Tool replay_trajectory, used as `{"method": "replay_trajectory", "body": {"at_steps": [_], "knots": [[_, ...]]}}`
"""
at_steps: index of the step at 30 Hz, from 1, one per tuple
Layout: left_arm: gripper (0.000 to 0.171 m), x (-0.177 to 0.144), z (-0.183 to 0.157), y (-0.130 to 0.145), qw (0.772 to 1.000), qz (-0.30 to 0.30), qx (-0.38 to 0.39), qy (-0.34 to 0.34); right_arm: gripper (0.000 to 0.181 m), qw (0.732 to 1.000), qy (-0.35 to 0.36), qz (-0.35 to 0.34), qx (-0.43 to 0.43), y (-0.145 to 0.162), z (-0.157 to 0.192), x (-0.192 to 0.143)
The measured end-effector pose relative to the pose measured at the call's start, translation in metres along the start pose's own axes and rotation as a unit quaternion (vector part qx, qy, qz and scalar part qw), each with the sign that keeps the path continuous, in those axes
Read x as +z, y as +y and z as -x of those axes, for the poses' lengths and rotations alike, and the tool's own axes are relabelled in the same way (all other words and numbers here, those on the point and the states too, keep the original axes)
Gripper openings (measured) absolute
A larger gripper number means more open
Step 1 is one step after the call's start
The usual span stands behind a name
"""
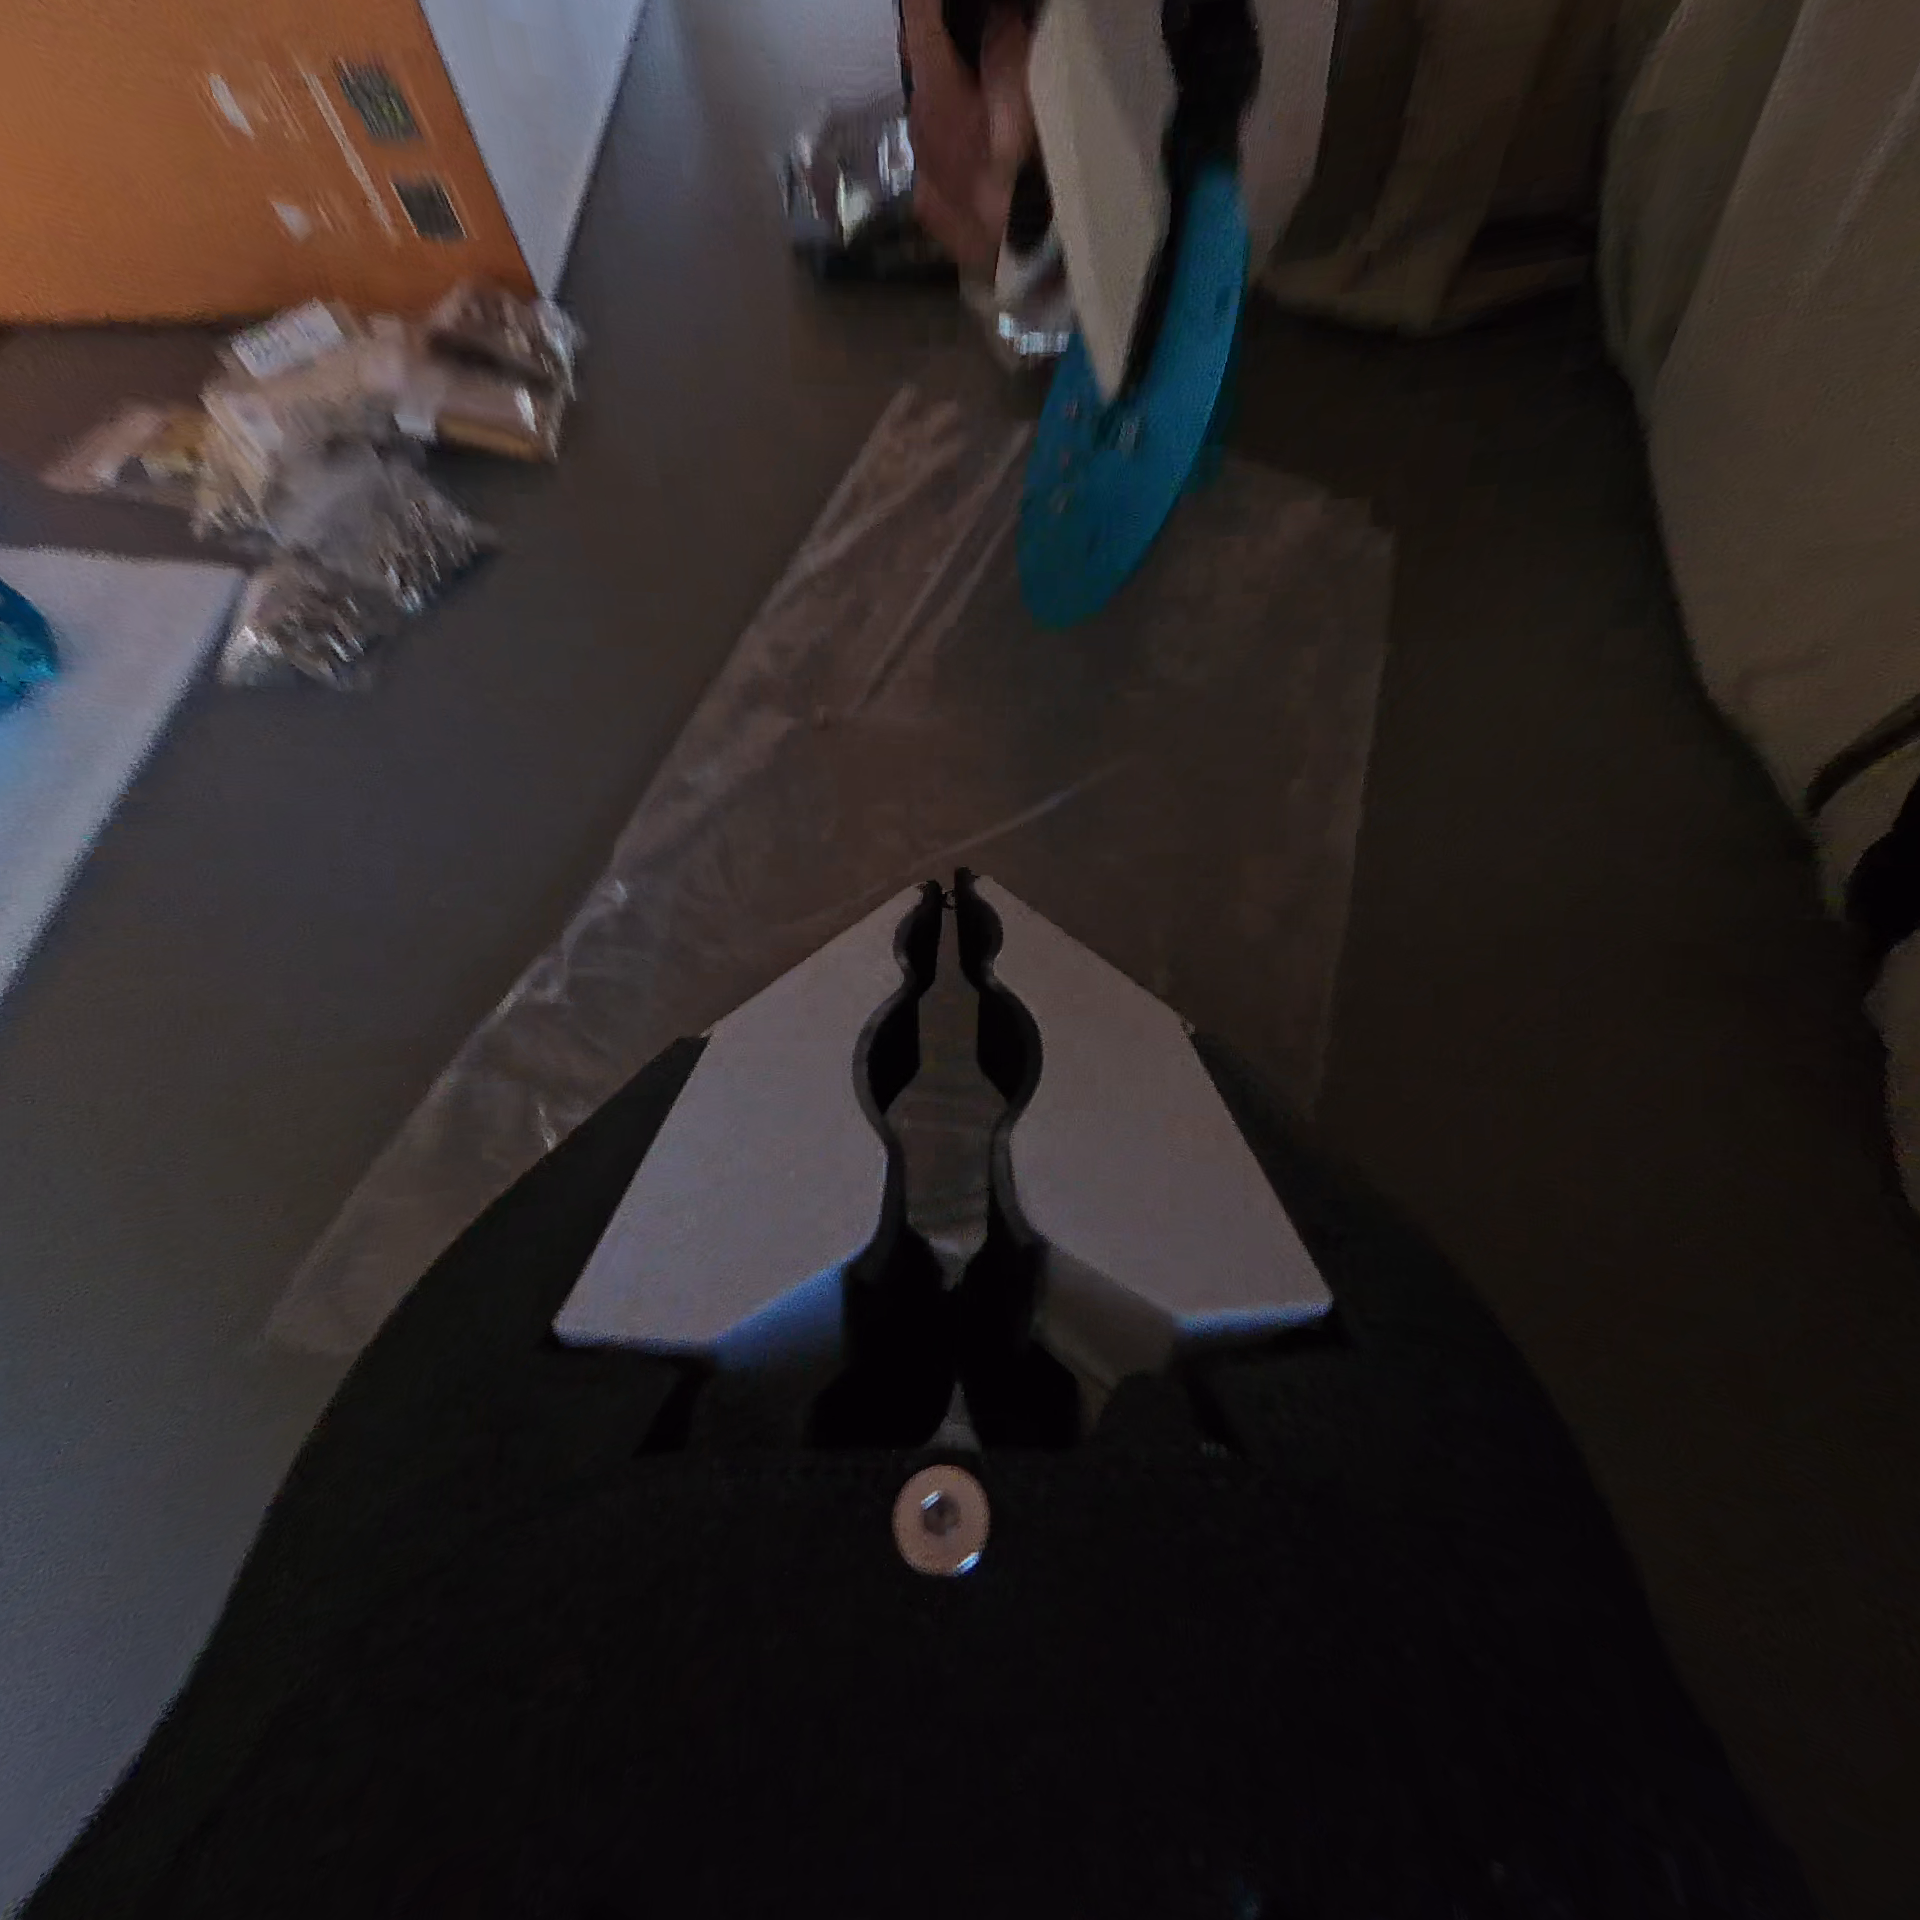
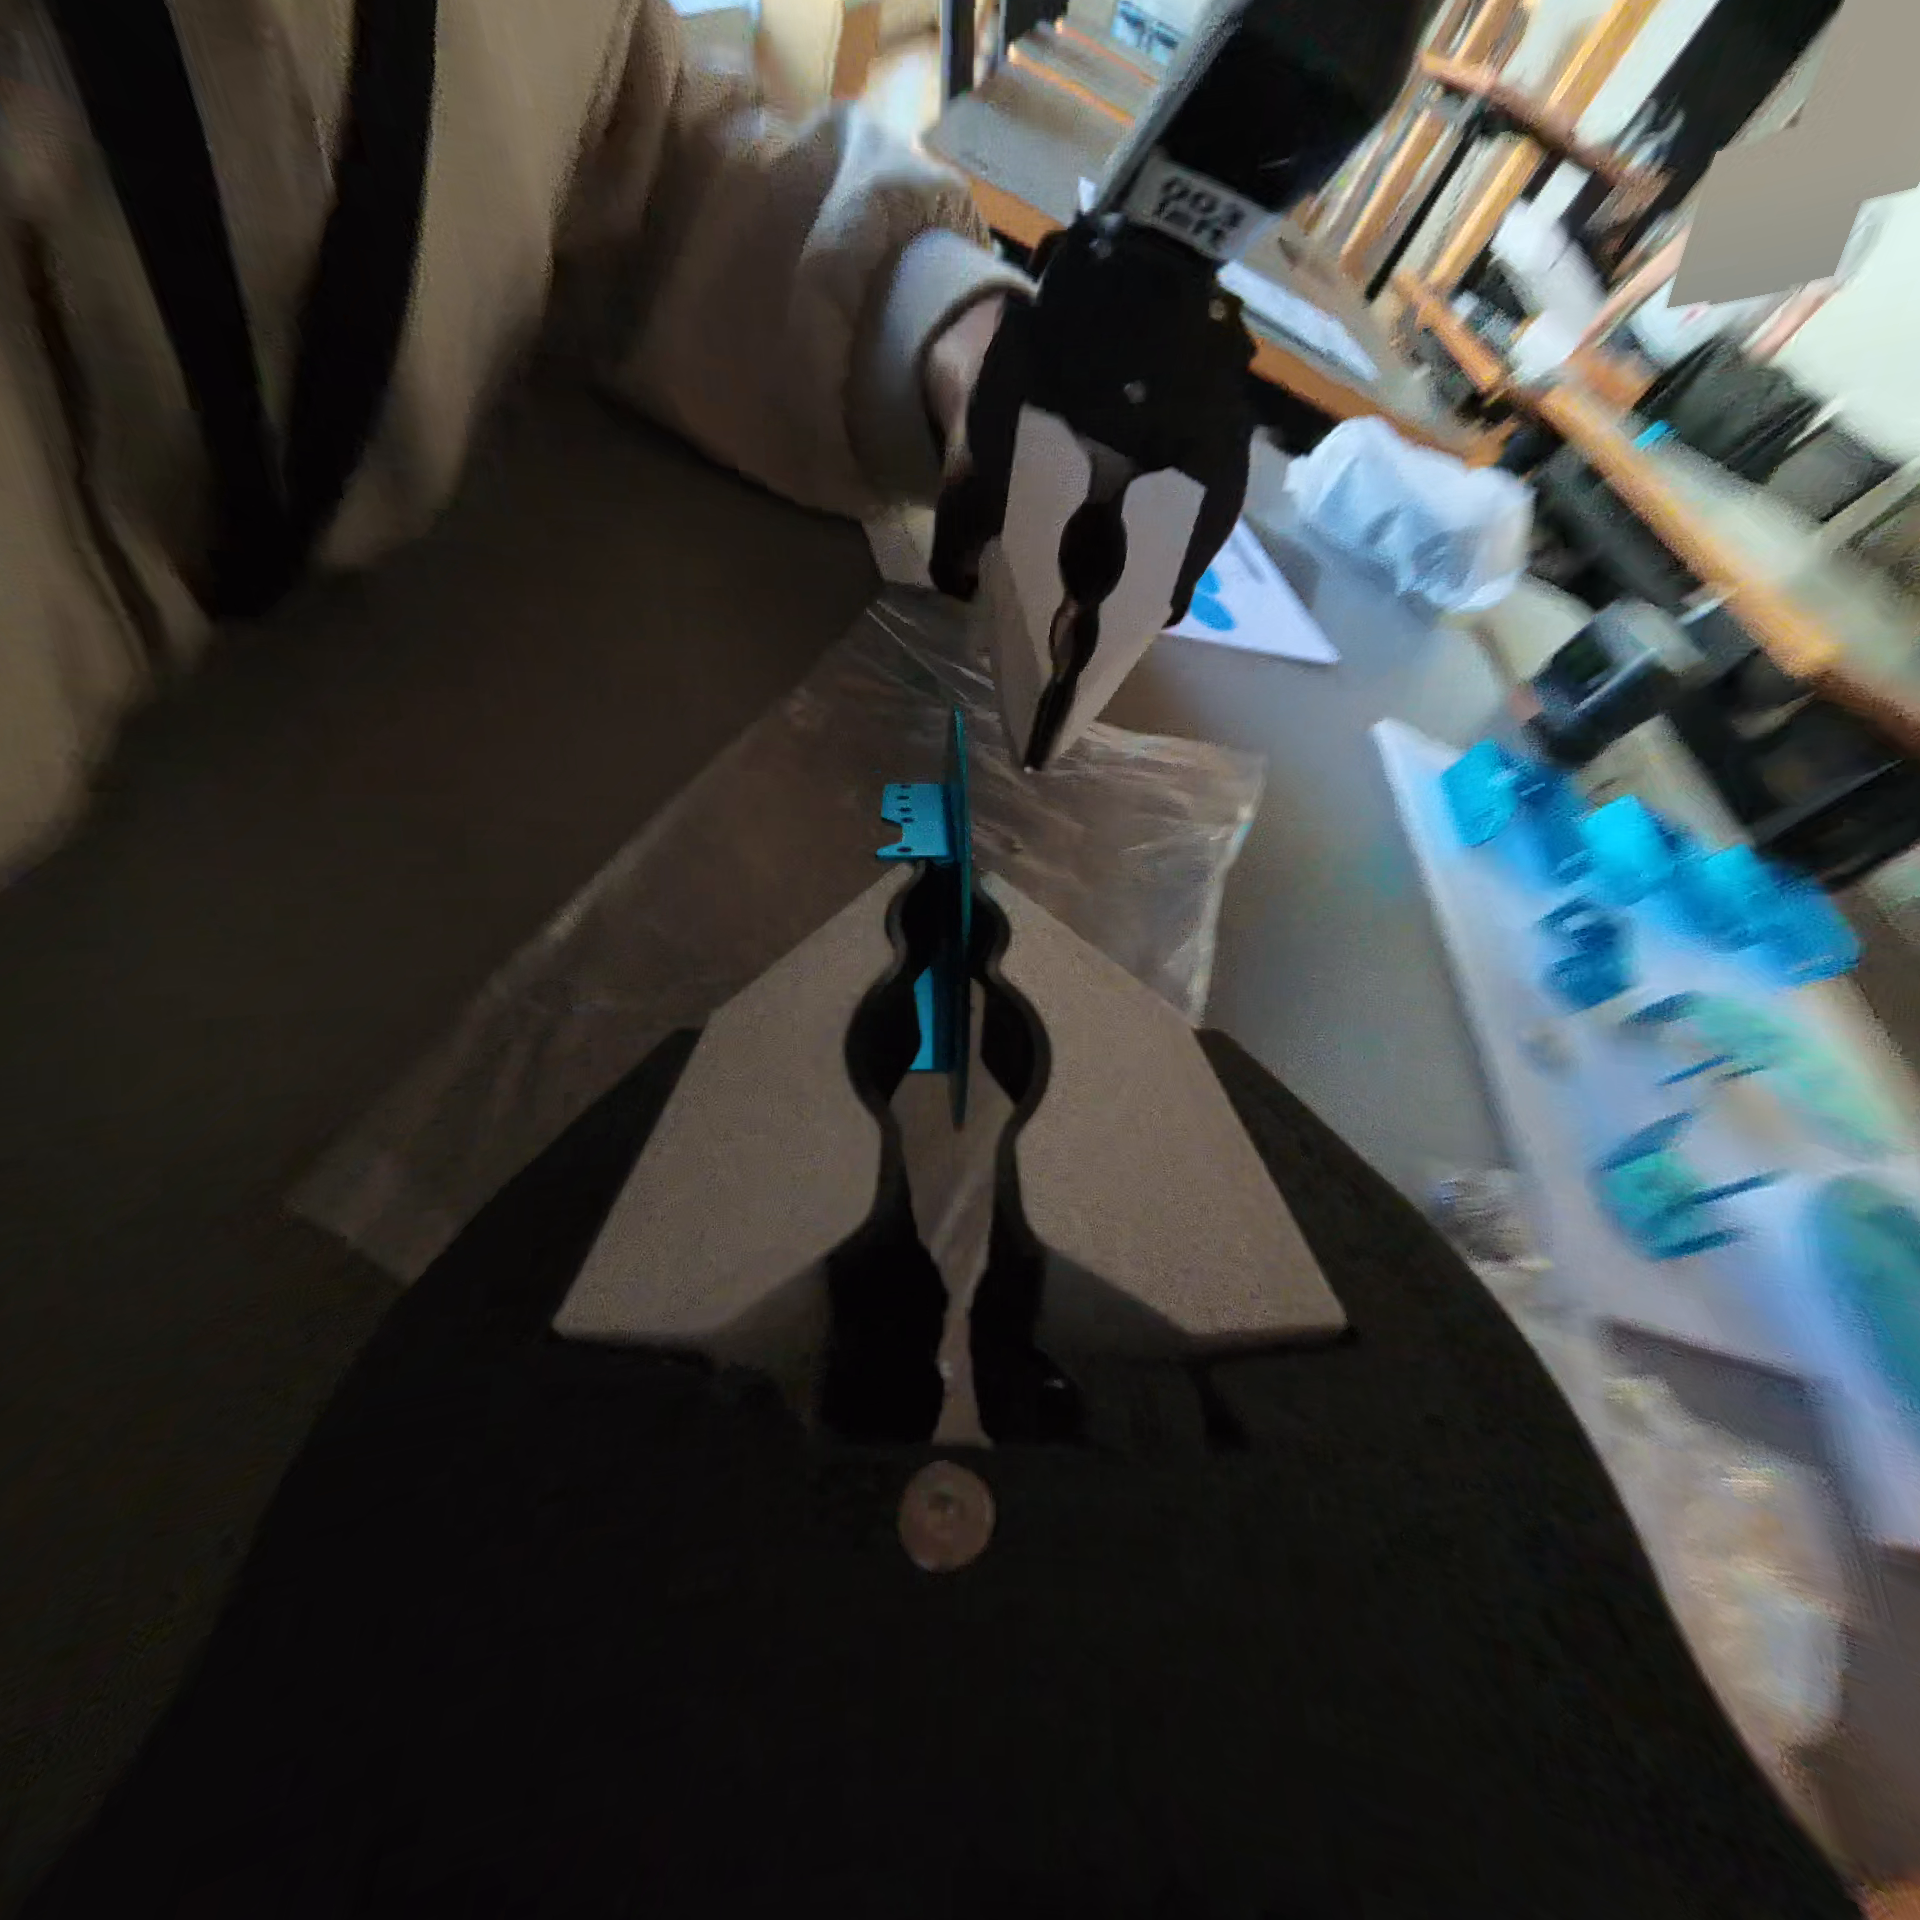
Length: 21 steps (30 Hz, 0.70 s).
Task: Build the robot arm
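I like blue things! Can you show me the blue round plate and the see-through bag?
blue round plate (image 1: 1132, 436), left wrist view, middle of its flat face.
see-through bag (image 1: 1039, 748), left wrist view, middle of the plastic sheet.

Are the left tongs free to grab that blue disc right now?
Probably not: the left tongs are shut on the clear bag, and the blue disc sits clamped in the right tongs, apart from them.

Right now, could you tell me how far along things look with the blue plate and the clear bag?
Done: the right gripper is shut on the round blue plate, lifted edge-on above the grey table. In hand: the left gripper pinches the clear plastic bag lying flat there. Left: the plate is still outside the bag; more blue parts wait on a white sheet.
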<state>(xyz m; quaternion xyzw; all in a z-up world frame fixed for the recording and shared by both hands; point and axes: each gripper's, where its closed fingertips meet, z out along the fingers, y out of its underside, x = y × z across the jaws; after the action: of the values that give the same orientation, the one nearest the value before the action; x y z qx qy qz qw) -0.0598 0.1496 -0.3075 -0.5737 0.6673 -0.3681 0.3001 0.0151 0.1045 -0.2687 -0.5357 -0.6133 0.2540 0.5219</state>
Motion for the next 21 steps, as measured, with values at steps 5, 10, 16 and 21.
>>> {"method": "replay_trajectory", "body": {"at_steps": [5, 10, 16, 21], "knots": [[0.000, -0.010, -0.010, -0.050, 0.996, -0.086, 0.002, 0.006, 0.002, 0.949, 0.091, 0.150, -0.262, 0.028, -0.008, 0.019], [0.000, -0.004, -0.012, -0.064, 0.998, -0.053, 0.029, -0.014, 0.001, 0.894, 0.123, 0.204, -0.380, 0.045, -0.011, 0.033], [0.016, -0.001, -0.031, -0.012, 0.998, 0.065, -0.007, -0.011, 0.002, 0.880, 0.150, 0.217, -0.394, 0.042, -0.012, 0.023], [0.025, 0.013, -0.074, 0.020, 0.993, 0.114, -0.016, -0.010, 0.002, 0.894, 0.150, 0.206, -0.368, 0.034, -0.012, 0.013]]}}
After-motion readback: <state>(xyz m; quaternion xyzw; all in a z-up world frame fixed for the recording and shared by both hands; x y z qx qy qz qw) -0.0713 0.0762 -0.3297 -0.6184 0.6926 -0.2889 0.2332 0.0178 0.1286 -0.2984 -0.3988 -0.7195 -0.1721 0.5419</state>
